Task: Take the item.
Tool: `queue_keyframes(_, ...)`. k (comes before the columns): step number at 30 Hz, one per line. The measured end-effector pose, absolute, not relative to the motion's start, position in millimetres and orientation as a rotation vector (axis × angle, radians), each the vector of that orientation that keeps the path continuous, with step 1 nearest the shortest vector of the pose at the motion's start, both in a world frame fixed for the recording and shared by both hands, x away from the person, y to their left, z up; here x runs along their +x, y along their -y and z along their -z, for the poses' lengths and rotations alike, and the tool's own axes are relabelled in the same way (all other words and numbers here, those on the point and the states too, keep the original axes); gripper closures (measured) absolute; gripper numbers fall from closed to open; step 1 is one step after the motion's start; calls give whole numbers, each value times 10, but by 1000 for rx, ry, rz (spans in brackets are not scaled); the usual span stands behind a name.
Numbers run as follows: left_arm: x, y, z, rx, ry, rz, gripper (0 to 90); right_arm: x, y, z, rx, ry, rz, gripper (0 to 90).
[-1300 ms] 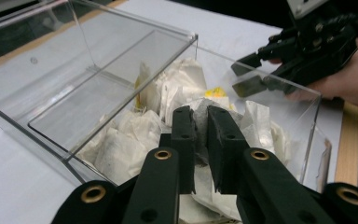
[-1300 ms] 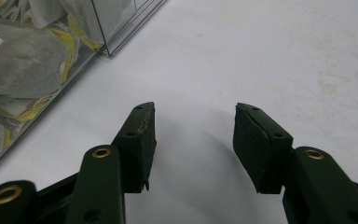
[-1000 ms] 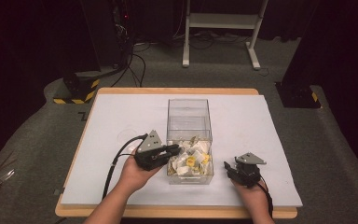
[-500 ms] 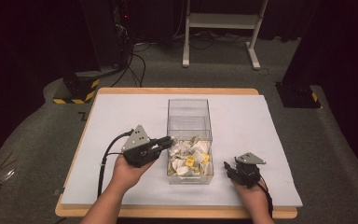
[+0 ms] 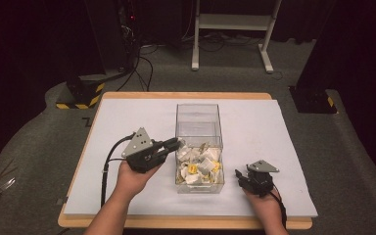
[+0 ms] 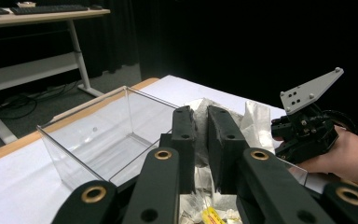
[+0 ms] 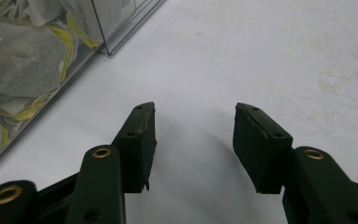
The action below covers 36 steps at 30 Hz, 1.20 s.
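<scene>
Clear plastic forms the box (image 5: 199, 147) at the middle of the white table (image 5: 127, 112); tea bags (image 5: 198, 164) fill its near half, its far half bare. The left gripper (image 5: 174, 144) hangs at the box's left wall, the right gripper (image 5: 238, 175) just right of it.

From the left gripper view, the jaws pinch a tea bag (image 6: 201, 135) over the box (image 6: 98, 140).

In the right gripper view, the jaws stand apart over bare table (image 7: 261, 56), nothing between them.

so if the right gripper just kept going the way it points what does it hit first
Most likely the white table cover: the right gripper, jaws open and empty, tilts down at bare surface. The clear box of tea bags sits off to one side, probably missed.
</scene>
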<state>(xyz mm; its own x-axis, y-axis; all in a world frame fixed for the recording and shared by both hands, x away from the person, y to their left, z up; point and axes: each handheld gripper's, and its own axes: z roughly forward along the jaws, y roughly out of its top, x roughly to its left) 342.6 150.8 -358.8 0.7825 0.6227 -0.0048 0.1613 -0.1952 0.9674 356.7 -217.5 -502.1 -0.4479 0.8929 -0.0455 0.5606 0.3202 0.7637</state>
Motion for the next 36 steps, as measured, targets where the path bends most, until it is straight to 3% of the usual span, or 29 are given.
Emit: queue_keyframes(36,3394,-1648,3013,1658,-552,-570,817,3568,2172,5022,1277,-2127,-945,493)
